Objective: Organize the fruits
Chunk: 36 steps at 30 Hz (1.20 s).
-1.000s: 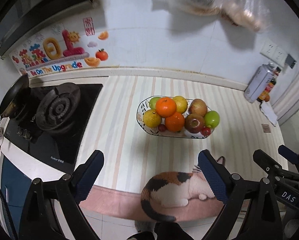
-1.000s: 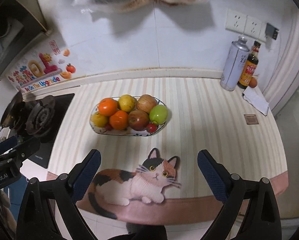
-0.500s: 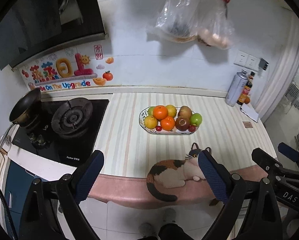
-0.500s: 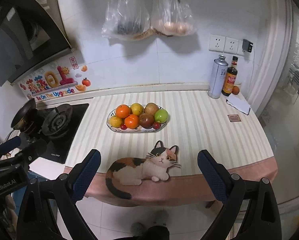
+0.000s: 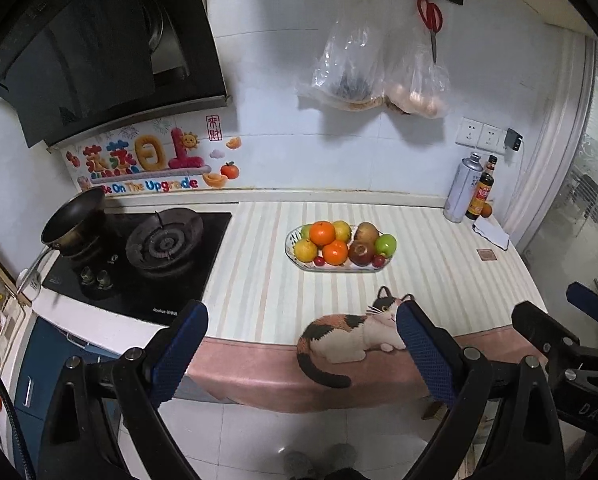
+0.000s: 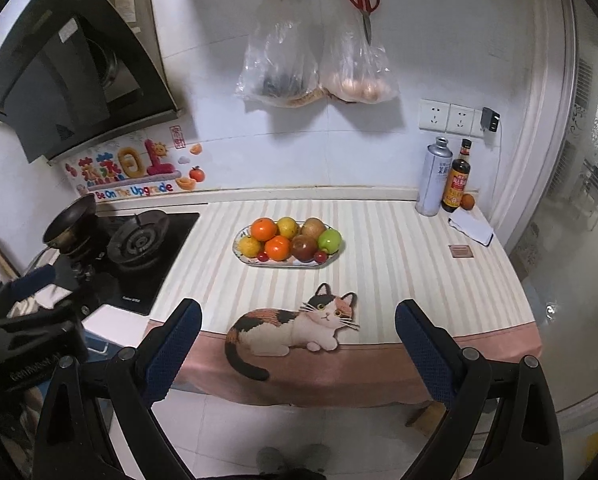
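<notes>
Both jaws stood wide apart, holding nothing: left gripper (image 5: 299,340) and right gripper (image 6: 297,340) hung off the worktop's (image 6: 399,280) front edge. Mid-worktop, one dish (image 6: 287,263) held two oranges, two yellow fruits, two green, two brownish, three small red. Only the left view showed "DAS" on the other gripper; the right showed a blurred label. The wall sticker (image 5: 147,186) read "Be On The Upgrade".

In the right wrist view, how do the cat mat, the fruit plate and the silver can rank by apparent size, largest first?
1. cat mat, though it lies nearest the camera
2. fruit plate
3. silver can
</notes>
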{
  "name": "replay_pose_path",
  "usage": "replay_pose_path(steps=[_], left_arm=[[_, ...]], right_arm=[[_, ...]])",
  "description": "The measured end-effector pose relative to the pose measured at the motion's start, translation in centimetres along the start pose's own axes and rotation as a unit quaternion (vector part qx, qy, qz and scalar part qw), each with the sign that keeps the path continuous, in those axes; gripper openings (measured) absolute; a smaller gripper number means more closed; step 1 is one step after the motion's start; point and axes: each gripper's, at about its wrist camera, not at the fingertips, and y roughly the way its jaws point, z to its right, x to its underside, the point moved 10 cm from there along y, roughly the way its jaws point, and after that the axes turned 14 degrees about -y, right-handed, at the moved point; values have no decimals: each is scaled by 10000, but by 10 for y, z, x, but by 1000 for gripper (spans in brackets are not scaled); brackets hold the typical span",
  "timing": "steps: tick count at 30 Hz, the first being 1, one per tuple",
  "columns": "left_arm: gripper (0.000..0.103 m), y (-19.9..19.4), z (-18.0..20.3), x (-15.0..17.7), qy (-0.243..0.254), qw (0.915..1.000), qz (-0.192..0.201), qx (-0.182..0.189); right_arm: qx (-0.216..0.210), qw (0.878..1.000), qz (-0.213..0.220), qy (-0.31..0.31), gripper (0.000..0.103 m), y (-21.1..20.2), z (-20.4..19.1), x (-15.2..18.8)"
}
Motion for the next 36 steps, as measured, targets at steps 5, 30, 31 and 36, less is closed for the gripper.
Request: replay_pose_path(steps=[5, 30, 31, 36], left_arm=[[97, -6, 2, 8, -42, 10000, -28, -55], [97, 42, -10, -14, -257, 9986, -94, -444], [97, 47, -11, -15, -260, 9985, -122, -469], [97, 71, -14, -14, -204, 9979, -278, -545]], right_arm=[[-122, 9999, 23, -15, 100, -4, -2, 0], [-97, 9995, -282, 42, 100, 72, 19, -18], [-71, 9995, -319, 49, 100, 79, 21, -19], [-12, 9988, -481, 29, 100, 107, 25, -22]])
